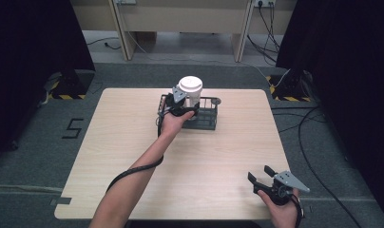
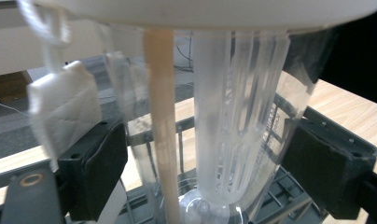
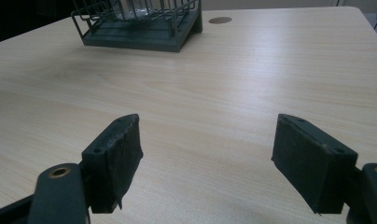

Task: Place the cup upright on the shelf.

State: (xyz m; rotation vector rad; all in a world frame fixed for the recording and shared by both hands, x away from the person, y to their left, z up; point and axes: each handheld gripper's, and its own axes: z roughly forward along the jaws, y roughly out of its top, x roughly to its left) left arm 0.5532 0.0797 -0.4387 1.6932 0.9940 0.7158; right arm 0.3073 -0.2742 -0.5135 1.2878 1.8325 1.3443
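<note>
— Since the bottle (image 1: 191, 92) stands upright in the wire rack (image 1: 206, 121) at the table's (image 1: 133, 156) far middle, which way does its long axis run against the jaws?

— Straight up, crosswise to them. In the left gripper view the clear ribbed body (image 2: 238, 130) sits between the two black pads (image 2: 100, 172), one on each flank, under the white lid (image 1: 190, 84).

— Clamped, then?

— The left gripper (image 1: 184, 108) is closed around it; whether the pads truly press the wall on both sides I cannot tell — they look touching or very nearly so.

— And the other hand?

— The right gripper (image 1: 261, 174) hangs near the table's front right corner, jaws spread wide with nothing between them, well apart from the rack. The left is plainly the nearer, so any lift would likely go straight up along that axis to clear the rack's wires.
</note>
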